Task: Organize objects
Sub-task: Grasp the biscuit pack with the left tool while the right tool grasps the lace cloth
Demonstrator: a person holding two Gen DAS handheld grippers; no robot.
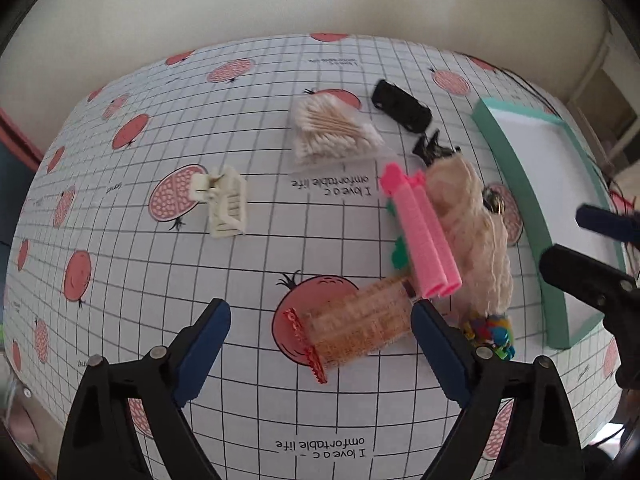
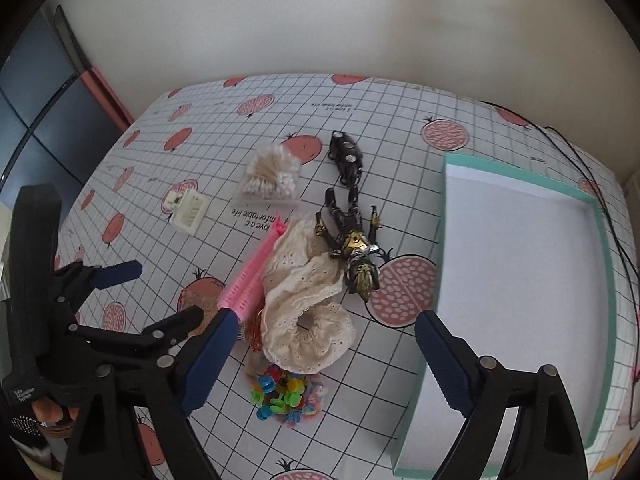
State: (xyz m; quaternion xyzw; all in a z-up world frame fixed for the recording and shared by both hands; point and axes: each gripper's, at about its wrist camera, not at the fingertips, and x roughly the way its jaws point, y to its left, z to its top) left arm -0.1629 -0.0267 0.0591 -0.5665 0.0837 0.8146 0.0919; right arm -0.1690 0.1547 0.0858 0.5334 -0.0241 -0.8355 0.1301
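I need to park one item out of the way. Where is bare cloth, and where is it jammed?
Free: the tablecloth left of the cream hair claw, and the white floor of the teal tray, which holds nothing. Crowded: the centre, where the pink roller, cream lace scrunchie, action figure and bag of coloured beads overlap or nearly touch.

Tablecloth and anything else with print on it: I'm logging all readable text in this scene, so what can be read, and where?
"I love a c... omfortable life": tablecloth, printed by the cotton swab bag, partly covered.
"I love a c - omfortable life": same tablecloth, near edge between the left tool fingers.
Smaller tablecloth captions: too small to read.
White lettering on the left tool's body, right wrist view: blurred, unreadable.
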